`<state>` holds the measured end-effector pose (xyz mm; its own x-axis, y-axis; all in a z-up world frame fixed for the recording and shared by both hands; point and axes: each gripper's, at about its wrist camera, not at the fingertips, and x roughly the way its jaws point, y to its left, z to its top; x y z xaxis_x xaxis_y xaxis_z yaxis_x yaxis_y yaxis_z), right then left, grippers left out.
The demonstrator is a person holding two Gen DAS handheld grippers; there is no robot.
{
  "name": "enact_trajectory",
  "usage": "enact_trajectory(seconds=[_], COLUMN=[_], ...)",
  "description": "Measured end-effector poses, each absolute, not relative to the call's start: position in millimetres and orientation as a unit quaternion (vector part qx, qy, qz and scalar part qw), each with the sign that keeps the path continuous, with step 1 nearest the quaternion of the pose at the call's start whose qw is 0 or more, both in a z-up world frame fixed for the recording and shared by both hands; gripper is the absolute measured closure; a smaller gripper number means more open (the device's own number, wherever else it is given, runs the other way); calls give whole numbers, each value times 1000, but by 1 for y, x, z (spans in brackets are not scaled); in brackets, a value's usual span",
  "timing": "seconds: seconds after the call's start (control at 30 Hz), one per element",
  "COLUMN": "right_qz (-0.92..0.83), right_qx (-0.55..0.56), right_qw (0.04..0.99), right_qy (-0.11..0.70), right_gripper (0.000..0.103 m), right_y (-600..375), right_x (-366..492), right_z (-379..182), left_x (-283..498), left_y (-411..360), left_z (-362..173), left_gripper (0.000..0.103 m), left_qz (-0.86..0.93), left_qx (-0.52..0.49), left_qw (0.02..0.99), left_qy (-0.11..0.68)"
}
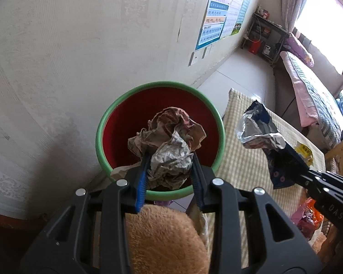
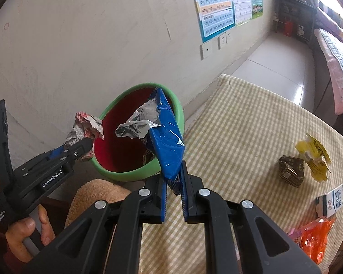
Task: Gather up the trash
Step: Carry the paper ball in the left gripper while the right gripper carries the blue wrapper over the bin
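A crumpled ball of brown and grey paper [image 1: 171, 146] is clamped in my left gripper [image 1: 170, 158], which is shut on it and hangs over the mouth of the bin. The bin has a green rim [image 1: 99, 137] and a red inside. In the right wrist view the left gripper [image 2: 88, 145] holds the crumpled paper [image 2: 84, 125] at the bin's left rim [image 2: 125, 174]. My right gripper [image 2: 174, 175] is shut on the lower end of a blue and silver snack wrapper [image 2: 167, 141], which stands up in front of the bin's right side. From the left wrist view, the wrapper [image 1: 260, 130] and right gripper [image 1: 295, 162] are over the table, right of the bin.
The bin stands between the wall and a table with a yellow checked cloth [image 2: 240, 125]. On the cloth lie a yellow wrapper [image 2: 313, 155], a crushed brown carton [image 2: 291, 170], a milk carton [image 2: 336, 198] and an orange bag [image 2: 313, 235]. A tan furry cushion [image 2: 96, 191] sits below the bin; a hand [image 2: 27, 230] grips the left handle.
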<state>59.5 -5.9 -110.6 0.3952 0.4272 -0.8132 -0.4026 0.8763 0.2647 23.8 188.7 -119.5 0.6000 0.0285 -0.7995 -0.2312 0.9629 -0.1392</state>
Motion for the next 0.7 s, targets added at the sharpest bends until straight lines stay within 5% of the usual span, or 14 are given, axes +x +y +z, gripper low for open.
enact_trajectory(seconds=[0.7], right_qz=[251], right_qx=[45], right_qw=[800], right_qy=[543], right_gripper=[91], right_y=[25], right_x=[101], right_z=[-135], left_x=[54], left_y=[225], left_z=[-144], left_gripper=[71], left_qz=[65], left_qx=[-155], left_qw=[869], left_qy=[465])
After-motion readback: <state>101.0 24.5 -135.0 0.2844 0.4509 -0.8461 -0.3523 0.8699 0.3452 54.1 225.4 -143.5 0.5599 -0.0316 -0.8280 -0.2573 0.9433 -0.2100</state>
